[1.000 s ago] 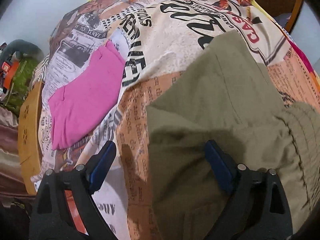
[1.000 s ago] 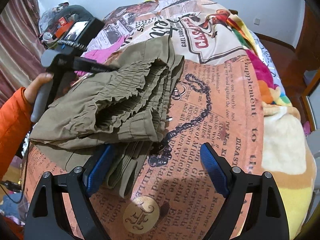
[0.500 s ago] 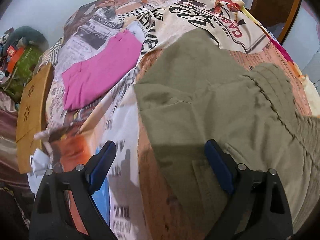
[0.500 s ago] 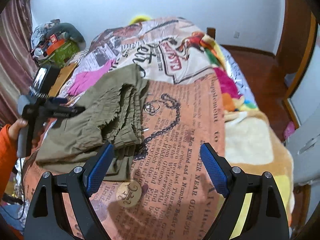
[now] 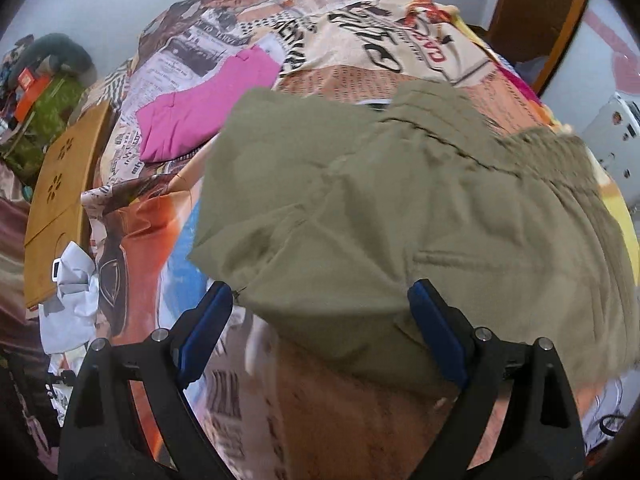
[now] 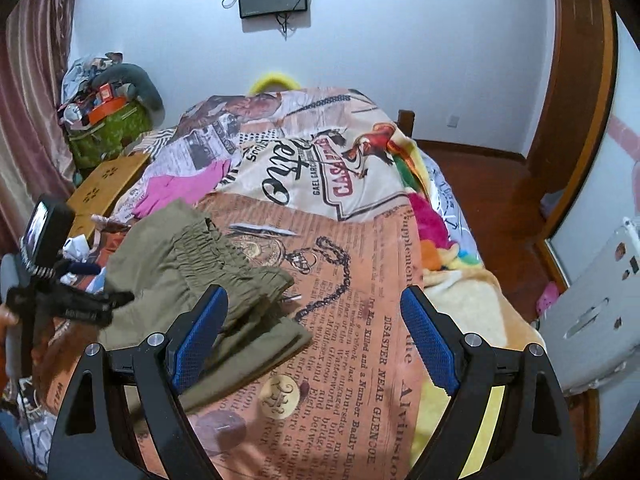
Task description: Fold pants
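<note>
The olive-green pants [image 5: 400, 208] lie folded in a thick bundle on the printed bedspread [image 5: 352, 40]. In the right wrist view the pants [image 6: 192, 264] sit left of centre, elastic waistband on top. My left gripper [image 5: 320, 320] is open and empty, just in front of the bundle's near edge. It also shows in the right wrist view [image 6: 76, 300], held at the bundle's left side. My right gripper [image 6: 316, 336] is open and empty, raised above the bed beside the pants' right edge.
A folded pink garment [image 5: 204, 104] lies on the bed beyond the pants. A wooden lap table [image 5: 60, 184] leans at the bed's left side, with white crumpled cloth [image 5: 68, 292] below it. A bag pile [image 6: 108, 120] stands at the far left, a white appliance [image 6: 592, 304] at right.
Both grippers have pulled back and up from the pants. The left one no longer reaches over the cloth; the right view now takes in the whole bed and room.
</note>
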